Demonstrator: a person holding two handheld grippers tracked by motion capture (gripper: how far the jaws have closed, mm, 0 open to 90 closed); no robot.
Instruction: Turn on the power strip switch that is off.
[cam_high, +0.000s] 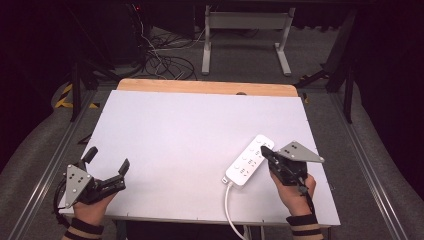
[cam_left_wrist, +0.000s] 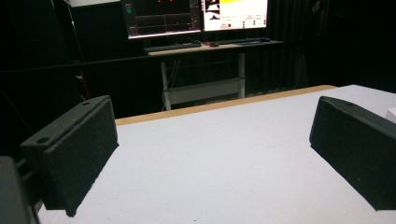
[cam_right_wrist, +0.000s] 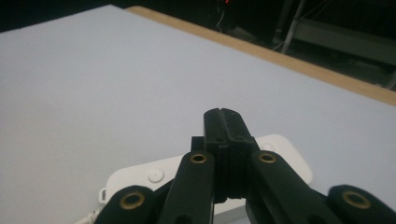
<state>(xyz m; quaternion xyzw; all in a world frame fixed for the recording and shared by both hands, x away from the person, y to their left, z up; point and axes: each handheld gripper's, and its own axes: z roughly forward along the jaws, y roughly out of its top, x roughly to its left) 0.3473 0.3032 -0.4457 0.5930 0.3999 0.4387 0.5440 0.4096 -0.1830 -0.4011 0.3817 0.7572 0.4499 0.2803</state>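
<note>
A white power strip (cam_high: 248, 161) lies slantwise on the white table (cam_high: 190, 130), right of the middle, and its white cord (cam_high: 228, 205) runs off the near edge. My right gripper (cam_high: 265, 151) is shut with nothing between its jaws; its tip hangs over the strip's far half. In the right gripper view the closed jaws (cam_right_wrist: 222, 114) cover the middle of the power strip (cam_right_wrist: 140, 175); whether they touch it I cannot tell. My left gripper (cam_high: 108, 158) rests open at the near left corner. Its jaws (cam_left_wrist: 212, 140) stand wide apart over bare table.
A wooden strip (cam_high: 205, 87) edges the table's far side. Beyond it stand a white desk frame (cam_high: 246, 30) and tangled floor cables (cam_high: 165, 60). Lit monitors (cam_left_wrist: 196, 16) sit on a desk in the dark background. Metal rails (cam_high: 50, 160) run along both sides.
</note>
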